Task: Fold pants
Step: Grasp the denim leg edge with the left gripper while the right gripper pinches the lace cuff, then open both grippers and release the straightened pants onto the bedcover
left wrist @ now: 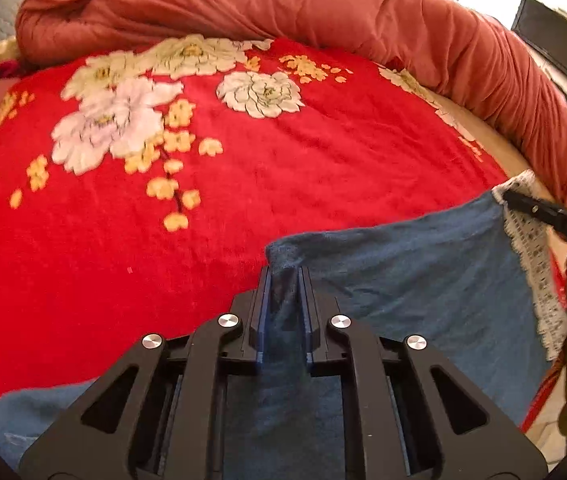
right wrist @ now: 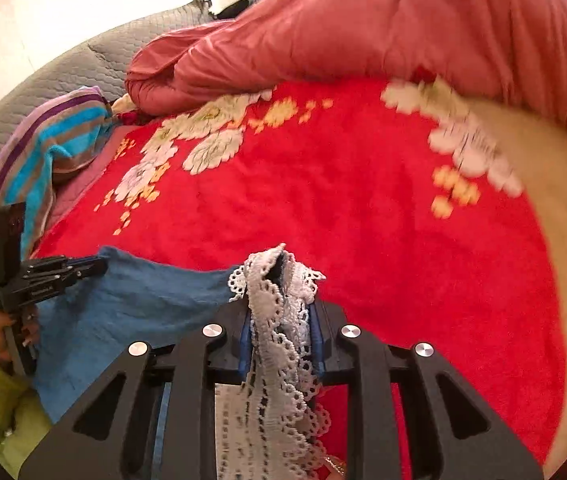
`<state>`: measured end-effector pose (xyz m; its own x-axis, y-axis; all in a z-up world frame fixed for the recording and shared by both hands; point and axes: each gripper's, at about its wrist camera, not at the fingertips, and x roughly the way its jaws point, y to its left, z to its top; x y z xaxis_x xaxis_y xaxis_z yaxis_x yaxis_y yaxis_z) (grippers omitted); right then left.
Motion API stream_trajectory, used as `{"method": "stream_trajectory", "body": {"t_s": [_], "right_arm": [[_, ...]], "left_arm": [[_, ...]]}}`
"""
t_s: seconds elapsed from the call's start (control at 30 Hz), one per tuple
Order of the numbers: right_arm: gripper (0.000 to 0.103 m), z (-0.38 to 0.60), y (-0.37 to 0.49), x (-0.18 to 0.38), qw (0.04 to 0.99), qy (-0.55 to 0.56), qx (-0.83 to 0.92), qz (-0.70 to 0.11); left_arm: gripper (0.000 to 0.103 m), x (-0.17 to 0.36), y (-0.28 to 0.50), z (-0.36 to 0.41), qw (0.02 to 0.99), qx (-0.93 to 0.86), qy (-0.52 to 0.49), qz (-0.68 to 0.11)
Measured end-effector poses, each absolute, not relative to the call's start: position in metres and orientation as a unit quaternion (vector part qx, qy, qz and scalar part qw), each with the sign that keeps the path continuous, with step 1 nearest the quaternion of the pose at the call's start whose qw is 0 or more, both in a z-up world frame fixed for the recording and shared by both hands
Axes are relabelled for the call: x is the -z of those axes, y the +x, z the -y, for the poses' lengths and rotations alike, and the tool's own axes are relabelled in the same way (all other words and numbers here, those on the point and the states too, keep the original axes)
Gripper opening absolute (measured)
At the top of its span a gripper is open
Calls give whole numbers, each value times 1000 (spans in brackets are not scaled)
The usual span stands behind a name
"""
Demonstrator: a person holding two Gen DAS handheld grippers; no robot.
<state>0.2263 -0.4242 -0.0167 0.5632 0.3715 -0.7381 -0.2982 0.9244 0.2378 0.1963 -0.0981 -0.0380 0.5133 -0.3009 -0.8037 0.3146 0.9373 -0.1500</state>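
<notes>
**Bright daylight, blown-out walls, motion blur**

Both views are bright and strongly saturated. The pale wall [right wrist: 83,12] far beyond the tongs is overexposed to near white. The flowers on the red floral plush blanket [right wrist: 323,208] are smeared by motion blur, most strongly ahead and right of the right tongs. The fisheye lens bends the rust-red quilted duvet [left wrist: 323,4] and leaves dark corners. Shadows are soft.

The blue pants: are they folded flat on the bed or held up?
Held up. The blue pants are stretched between the left gripper, shut on denim, and the right gripper, shut on the lace trim.
</notes>
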Motion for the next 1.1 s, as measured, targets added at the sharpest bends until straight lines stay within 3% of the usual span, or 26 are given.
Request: {"method": "stream_trajectory", "body": {"t_s": [0.2,0.43,0.47,0.57,0.83,0.97,1.1], "right_arm": [[24,412,234,48,873,-14,-157,-462],[46,427,223,36,887,3,-129,-444],[47,430,217,28,893,5,-127,-432],[62,437,201,13,905,3,-113,-410],[63,434,159,-9,913,-4,-124,-388],[63,398,148,-9,901,-13,-175,-396],[63,337,148,3,874,-50,-236,-422]], "left_arm": [[8,55,202,103,868,165,17,-467],[18,40,198,82,881,162,-25,-444],[22,33,195,72,887,151,-34,-435],[34,16,188,48,897,123,-54,-422],[55,-24,132,-7,921,36,-27,-386],[59,-18,107,-5,912,43,-34,-406],[70,9,109,21,890,75,-25,-448]]}}
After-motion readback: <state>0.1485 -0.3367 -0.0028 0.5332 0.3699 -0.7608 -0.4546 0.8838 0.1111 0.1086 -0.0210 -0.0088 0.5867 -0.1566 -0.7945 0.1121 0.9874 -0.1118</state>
